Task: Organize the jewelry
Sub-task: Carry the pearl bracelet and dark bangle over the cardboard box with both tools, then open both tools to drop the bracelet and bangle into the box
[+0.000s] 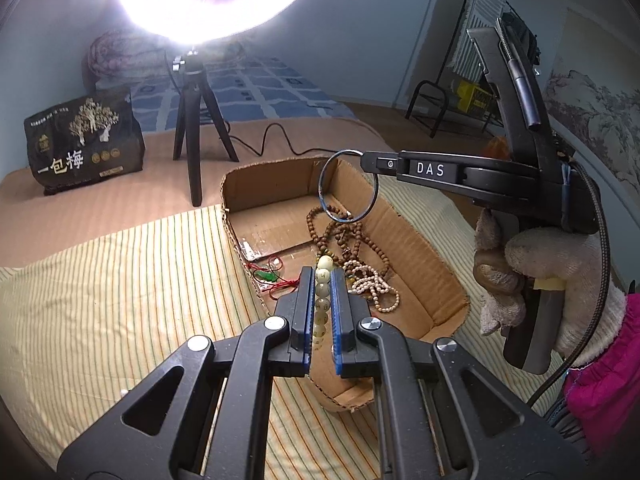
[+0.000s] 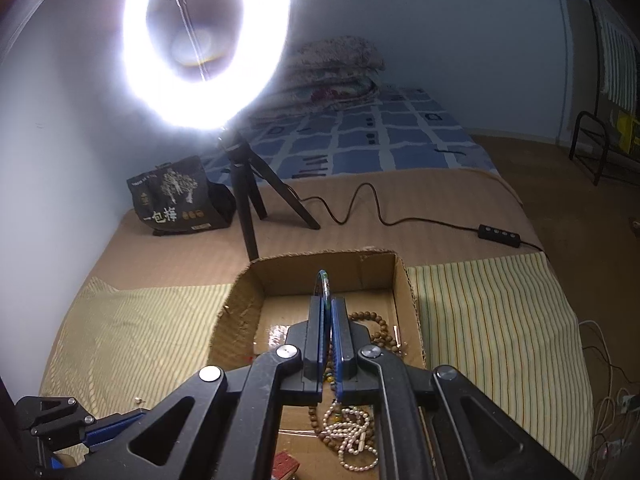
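Observation:
An open cardboard box (image 1: 404, 216) lies on a striped cloth. Inside are brown bead strands (image 1: 348, 236), a pale small-bead string (image 1: 376, 284) and a red cord with a green pendant (image 1: 268, 277). My left gripper (image 1: 323, 274) hangs over the box's near part, shut on a strand of large cream-green beads (image 1: 321, 306). My right gripper (image 1: 366, 159), in a gloved hand (image 1: 540, 264), is shut on the rim of a thin blue-tinted bangle (image 1: 321, 188) above the box. In the right wrist view the right gripper (image 2: 327, 300) pinches that bangle (image 2: 322, 278) edge-on over the box (image 2: 236, 304).
A glaring ring light on a black tripod (image 1: 192, 132) stands just behind the box, its cable and switch (image 2: 498, 234) trailing right. A black printed bag (image 1: 84, 140) sits at back left. The striped cloth (image 1: 120, 280) stretches either side of the box. A pink sleeve (image 1: 608, 368) is at the right.

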A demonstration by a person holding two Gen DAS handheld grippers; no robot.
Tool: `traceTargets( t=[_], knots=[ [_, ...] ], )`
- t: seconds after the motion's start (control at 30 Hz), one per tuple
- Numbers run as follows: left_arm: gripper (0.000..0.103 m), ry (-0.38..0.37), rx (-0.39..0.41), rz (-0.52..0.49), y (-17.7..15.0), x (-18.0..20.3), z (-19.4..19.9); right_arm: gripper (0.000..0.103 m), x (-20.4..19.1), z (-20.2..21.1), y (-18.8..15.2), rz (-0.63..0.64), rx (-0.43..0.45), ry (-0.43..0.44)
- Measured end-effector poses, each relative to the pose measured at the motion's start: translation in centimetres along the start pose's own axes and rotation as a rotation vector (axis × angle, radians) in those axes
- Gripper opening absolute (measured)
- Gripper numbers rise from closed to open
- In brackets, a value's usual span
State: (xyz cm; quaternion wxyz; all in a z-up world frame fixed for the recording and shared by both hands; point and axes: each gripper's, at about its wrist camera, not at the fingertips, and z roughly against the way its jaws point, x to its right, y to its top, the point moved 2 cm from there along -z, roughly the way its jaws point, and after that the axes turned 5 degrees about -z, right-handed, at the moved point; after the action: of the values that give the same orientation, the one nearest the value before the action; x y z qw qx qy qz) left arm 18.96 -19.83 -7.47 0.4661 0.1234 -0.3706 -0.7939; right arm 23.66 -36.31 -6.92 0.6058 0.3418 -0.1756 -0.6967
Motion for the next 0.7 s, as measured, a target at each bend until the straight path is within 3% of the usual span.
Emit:
traceTargets(
  t=[0.7],
  knots=[
    [0.005, -0.013, -0.044, 0.001, -0.5, -0.3, -2.7, 0.001, 0.5, -2.6, -0.4, -0.005, -0.036, -0.017]
  ],
)
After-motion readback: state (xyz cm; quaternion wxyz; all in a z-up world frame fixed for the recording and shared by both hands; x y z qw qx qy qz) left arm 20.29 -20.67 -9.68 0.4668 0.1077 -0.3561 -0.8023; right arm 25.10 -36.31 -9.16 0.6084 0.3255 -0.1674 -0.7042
